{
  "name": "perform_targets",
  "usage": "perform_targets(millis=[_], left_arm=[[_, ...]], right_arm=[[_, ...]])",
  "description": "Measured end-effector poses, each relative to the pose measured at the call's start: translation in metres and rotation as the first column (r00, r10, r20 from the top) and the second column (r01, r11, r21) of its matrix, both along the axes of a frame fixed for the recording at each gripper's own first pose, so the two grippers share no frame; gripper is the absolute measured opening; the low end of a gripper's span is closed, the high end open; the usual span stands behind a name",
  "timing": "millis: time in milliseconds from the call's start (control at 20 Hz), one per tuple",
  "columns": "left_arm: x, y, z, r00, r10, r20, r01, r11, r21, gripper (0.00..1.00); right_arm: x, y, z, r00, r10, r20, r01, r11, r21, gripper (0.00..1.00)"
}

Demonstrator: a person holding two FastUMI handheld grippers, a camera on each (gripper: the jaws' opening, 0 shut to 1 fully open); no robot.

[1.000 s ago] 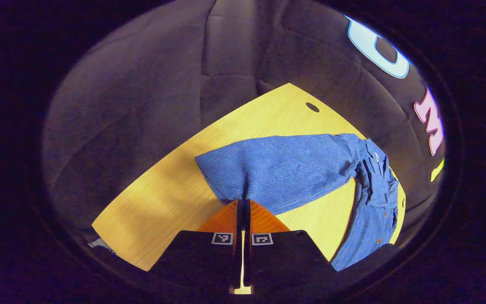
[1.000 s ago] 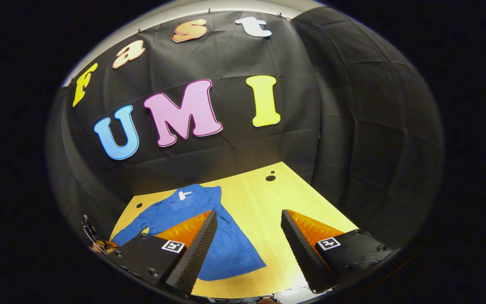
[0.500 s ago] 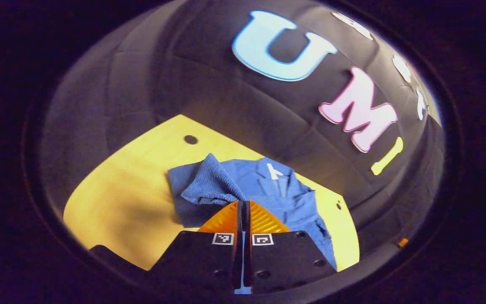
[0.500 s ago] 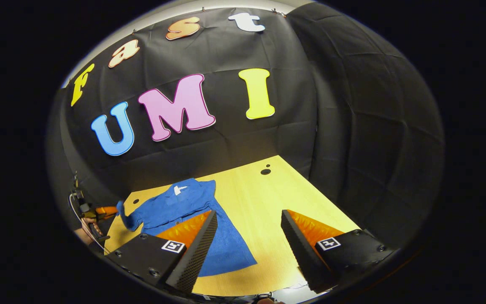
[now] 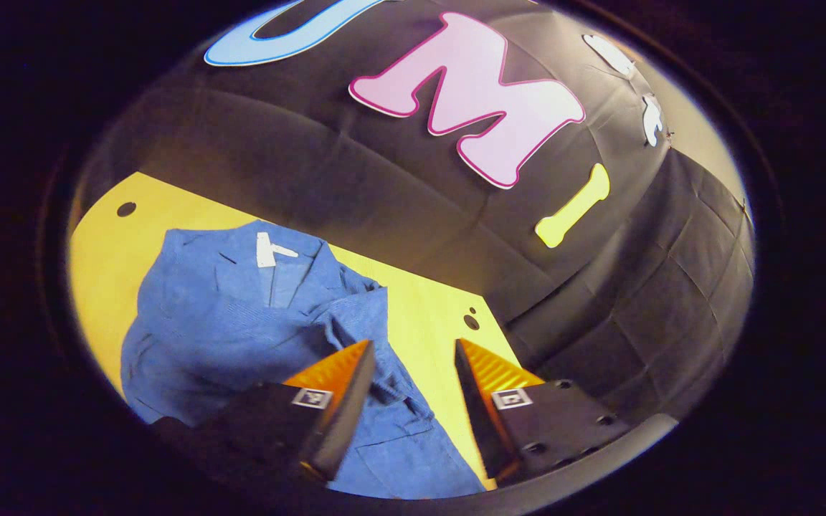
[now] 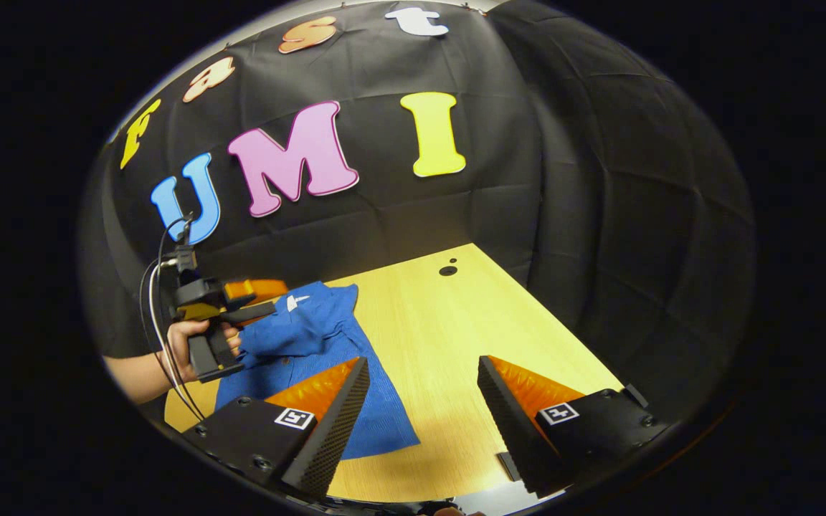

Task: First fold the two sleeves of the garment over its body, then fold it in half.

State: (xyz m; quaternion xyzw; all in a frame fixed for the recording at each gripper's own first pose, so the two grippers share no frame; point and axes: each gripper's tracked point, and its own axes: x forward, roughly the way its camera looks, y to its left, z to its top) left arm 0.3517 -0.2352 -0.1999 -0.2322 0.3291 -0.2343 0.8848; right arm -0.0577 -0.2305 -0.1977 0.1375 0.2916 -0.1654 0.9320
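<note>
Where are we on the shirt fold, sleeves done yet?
One sleeve of the blue ribbed button-up shirt already lies across its body on the wooden table. Nothing is in hand: the left claw and right claw are both open above it. The other sleeve's state is unclear; the half fold remains.

The garment's (image 6: 312, 344) hem lies hidden behind the right claw's (image 6: 424, 401) own finger.

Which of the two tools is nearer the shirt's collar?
The left tool: its tips hang beside the collar, while the right tool is at the shirt hem end.
</note>
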Motion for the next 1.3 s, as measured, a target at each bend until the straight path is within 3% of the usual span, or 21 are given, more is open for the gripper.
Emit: perform_targets(millis=[50,200,400,550,700,850,950,1050,1100,1150,1200,1300], left_arm=[[0.001,-0.007,-0.007,1.0,0.009,-0.013,-0.008,1.0,0.016,0.87],[-0.027,0.032,-0.015,0.999,0.044,0.006,-0.044,0.99,0.132,0.85],[-0.105,0.126,-0.02,0.993,0.11,0.048,-0.119,0.944,0.309,0.85],[-0.181,0.202,-0.042,0.988,0.152,-0.007,-0.133,0.881,0.454,0.84],[-0.245,0.259,-0.088,0.978,0.173,-0.121,-0.069,0.805,0.589,0.84],[-0.282,0.281,-0.13,0.942,0.212,-0.261,-0.012,0.798,0.603,0.85],[-0.288,0.287,-0.148,0.924,0.244,-0.296,-0.014,0.793,0.609,0.82],[-0.292,0.292,-0.165,0.908,0.253,-0.333,0.011,0.782,0.623,0.85],[-0.294,0.29,-0.162,0.907,0.247,-0.34,0.02,0.783,0.622,0.85],[-0.288,0.289,-0.158,0.922,0.232,-0.309,0.011,0.784,0.621,0.86],[-0.292,0.287,-0.164,0.913,0.223,-0.341,0.036,0.79,0.612,0.82],[-0.289,0.282,-0.161,0.916,0.191,-0.352,0.068,0.791,0.608,0.86]], right_arm=[[0.003,0.005,-0.01,1.0,0.02,-0.018,-0.02,1.0,0.007,0.97],[0.017,0.025,-0.042,0.995,0.072,-0.066,-0.068,0.996,0.053,0.97],[0.028,0.05,-0.09,0.98,0.137,-0.146,-0.122,0.987,0.108,0.97],[0.023,0.061,-0.132,0.96,0.148,-0.239,-0.118,0.984,0.136,0.98],[0.007,0.07,-0.17,0.918,0.154,-0.366,-0.099,0.982,0.163,0.98],[-0.003,0.074,-0.198,0.882,0.153,-0.446,-0.077,0.98,0.184,0.99],[-0.01,0.074,-0.206,0.864,0.151,-0.48,-0.073,0.981,0.177,0.99],[-0.014,0.074,-0.214,0.849,0.152,-0.506,-0.074,0.982,0.172,0.99],[-0.018,0.074,-0.217,0.832,0.155,-0.533,-0.077,0.983,0.164,0.99],[-0.012,0.072,-0.218,0.841,0.144,-0.522,-0.082,0.987,0.14,0.99],[-0.014,0.075,-0.218,0.832,0.146,-0.536,-0.086,0.987,0.136,0.98],[-0.016,0.074,-0.222,0.813,0.144,-0.564,-0.111,0.989,0.093,0.98]])
